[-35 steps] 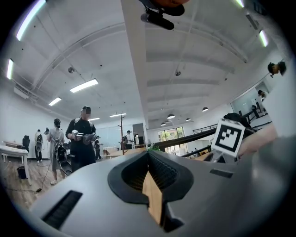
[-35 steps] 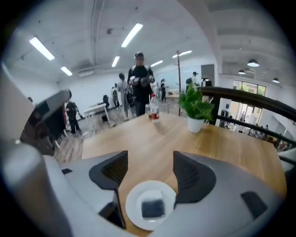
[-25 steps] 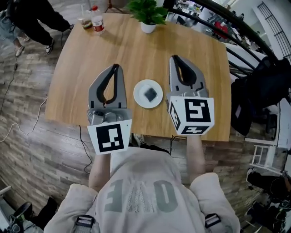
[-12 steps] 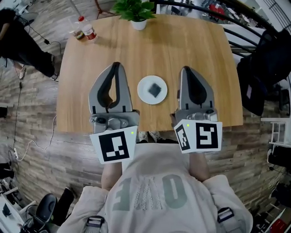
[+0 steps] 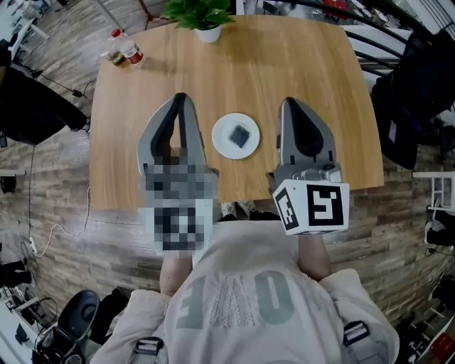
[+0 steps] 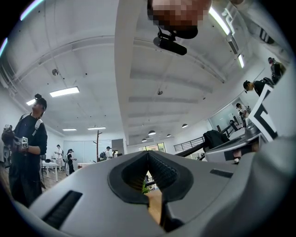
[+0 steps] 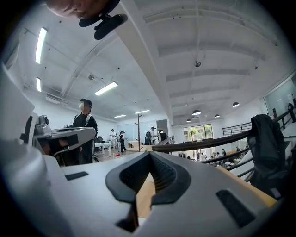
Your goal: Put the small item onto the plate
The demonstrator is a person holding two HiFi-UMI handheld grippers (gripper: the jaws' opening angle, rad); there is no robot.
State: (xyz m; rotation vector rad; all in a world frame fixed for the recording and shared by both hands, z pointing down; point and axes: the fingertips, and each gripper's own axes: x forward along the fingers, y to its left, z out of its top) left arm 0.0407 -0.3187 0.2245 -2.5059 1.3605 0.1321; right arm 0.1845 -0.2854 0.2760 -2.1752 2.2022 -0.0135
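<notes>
Both grippers have drawn back toward me; I find left gripper [image 5: 179,99] and right gripper [image 5: 288,104] clenched, empty. The small item [image 5: 239,134] sits on the plate [image 5: 223,146] between them, neither arm clearly nearer.

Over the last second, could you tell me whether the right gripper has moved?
Yes. The right gripper drew back toward the person: its marker cube now overhangs the table's near edge; earlier it sat over the wood.

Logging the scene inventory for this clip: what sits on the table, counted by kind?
Plate: 1
Small dark item, lying on the plate: 1
Potted plant: 1
Drink containers, at the far corner: 2
Total: 5
</notes>
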